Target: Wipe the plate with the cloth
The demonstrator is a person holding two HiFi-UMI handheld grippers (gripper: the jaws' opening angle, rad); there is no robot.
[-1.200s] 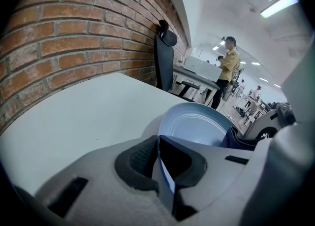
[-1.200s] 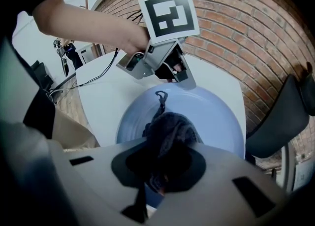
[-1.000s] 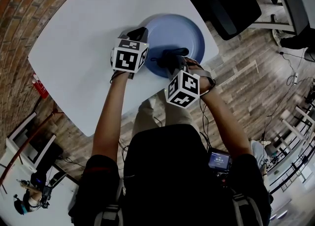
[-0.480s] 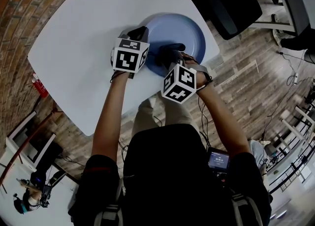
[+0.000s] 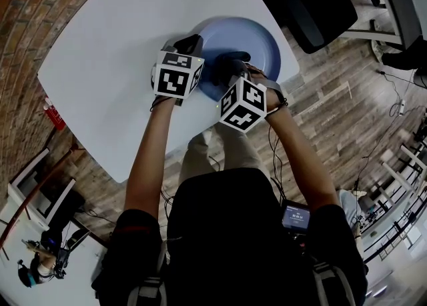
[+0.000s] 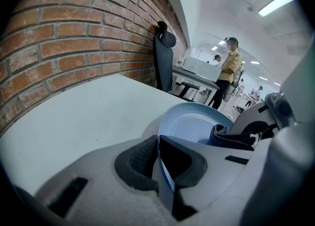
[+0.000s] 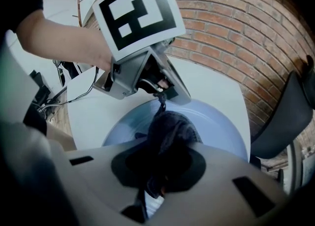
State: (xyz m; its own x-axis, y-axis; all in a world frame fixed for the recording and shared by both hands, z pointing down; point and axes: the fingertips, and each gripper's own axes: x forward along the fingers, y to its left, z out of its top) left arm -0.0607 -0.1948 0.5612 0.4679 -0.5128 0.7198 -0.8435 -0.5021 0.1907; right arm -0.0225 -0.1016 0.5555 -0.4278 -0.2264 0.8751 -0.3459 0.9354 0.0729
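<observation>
Left tongs (image 6: 160,163) are clamped on the rim of the blue plate (image 6: 197,124), likely to steady it by the table's (image 5: 120,51) right edge, while right tongs (image 7: 162,176) pinch the bunched dark cloth (image 7: 170,131) down onto the plate for wiping.

The plate (image 5: 259,39) is pale blue with faint rings. The cloth (image 5: 231,65) is dark navy. The table (image 5: 113,51) is white. The left gripper (image 6: 158,163) and right gripper (image 7: 157,173) are grey, and their cubes (image 5: 175,75) are white with black squares. The left wall (image 6: 74,33) is red-brown brick.
</observation>
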